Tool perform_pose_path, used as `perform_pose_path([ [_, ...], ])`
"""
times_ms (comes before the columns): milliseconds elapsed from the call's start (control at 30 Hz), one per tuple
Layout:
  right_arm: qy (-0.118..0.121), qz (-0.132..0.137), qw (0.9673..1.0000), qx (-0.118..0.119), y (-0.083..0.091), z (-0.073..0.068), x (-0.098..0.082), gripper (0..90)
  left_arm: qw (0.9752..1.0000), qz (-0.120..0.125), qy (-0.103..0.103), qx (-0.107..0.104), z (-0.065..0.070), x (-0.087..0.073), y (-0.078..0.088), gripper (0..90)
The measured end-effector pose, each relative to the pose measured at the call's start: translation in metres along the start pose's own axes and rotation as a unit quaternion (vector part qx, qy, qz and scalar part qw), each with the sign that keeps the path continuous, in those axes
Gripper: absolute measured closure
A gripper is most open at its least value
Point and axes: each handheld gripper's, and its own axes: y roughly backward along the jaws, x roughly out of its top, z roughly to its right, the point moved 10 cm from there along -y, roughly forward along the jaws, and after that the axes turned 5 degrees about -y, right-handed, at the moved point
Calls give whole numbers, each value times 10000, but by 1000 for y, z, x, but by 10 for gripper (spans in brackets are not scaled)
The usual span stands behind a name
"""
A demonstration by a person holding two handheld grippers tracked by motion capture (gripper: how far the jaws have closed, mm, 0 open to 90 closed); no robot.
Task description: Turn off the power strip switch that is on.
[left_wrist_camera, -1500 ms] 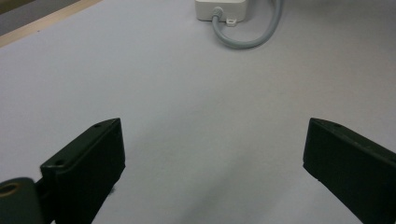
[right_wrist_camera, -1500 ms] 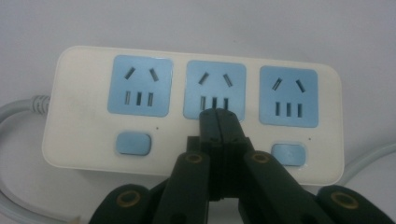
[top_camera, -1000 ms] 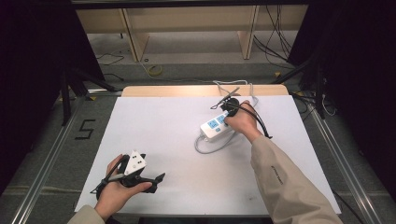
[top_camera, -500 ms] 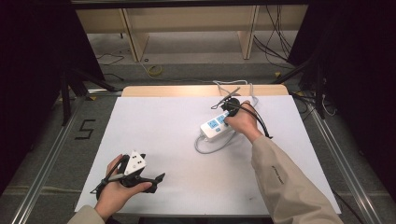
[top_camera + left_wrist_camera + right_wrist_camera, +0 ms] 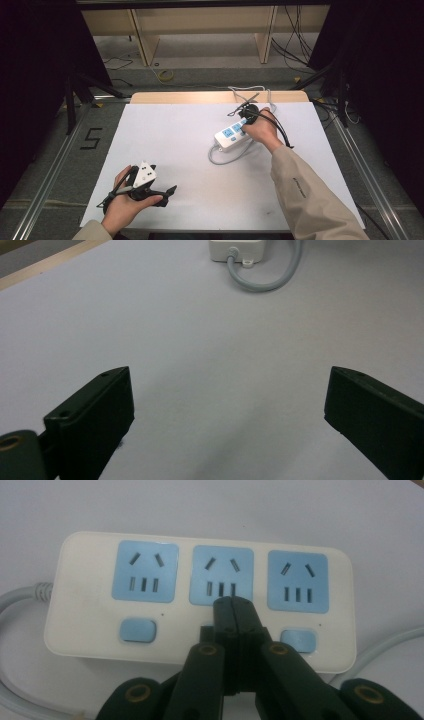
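Note:
A white power strip point(image 5: 230, 136) with three blue sockets and blue switches lies right of the table's middle; its grey cable point(image 5: 223, 157) loops toward the front. In the right gripper view my right gripper point(image 5: 233, 603) is shut with nothing between its jaws. Its tips sit over the strip point(image 5: 87, 630) at the lower edge of the middle socket point(image 5: 221, 575), hiding the middle switch. From above, the right gripper point(image 5: 243, 122) sits at the strip's far end. My left gripper point(image 5: 164, 192) rests open near the front left corner, far from the strip's cable end point(image 5: 235, 247), jaws point(image 5: 227, 390) wide apart over bare mat.
A white mat point(image 5: 170, 135) covers the table, with a wooden strip point(image 5: 180, 97) along its back edge. More cable point(image 5: 267, 97) trails off the back right. Metal rails point(image 5: 50, 165) flank the table, and a wooden frame point(image 5: 140, 40) stands on the floor behind.

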Motion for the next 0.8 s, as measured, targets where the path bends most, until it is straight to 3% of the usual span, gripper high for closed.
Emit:
perform_pose_path([
  [167,-27,202,9998,34,3,2,0,900,10000,-2,24,4,0,0,-1,52],
  [200,-31,330,9994,76,6,3,2,872,10000,-4,17,6,0,0,-1,52],
  [800,-11,736,9968,324,32,3,-9,626,10000,-15,44,39,-1,-1,-1,56],
])
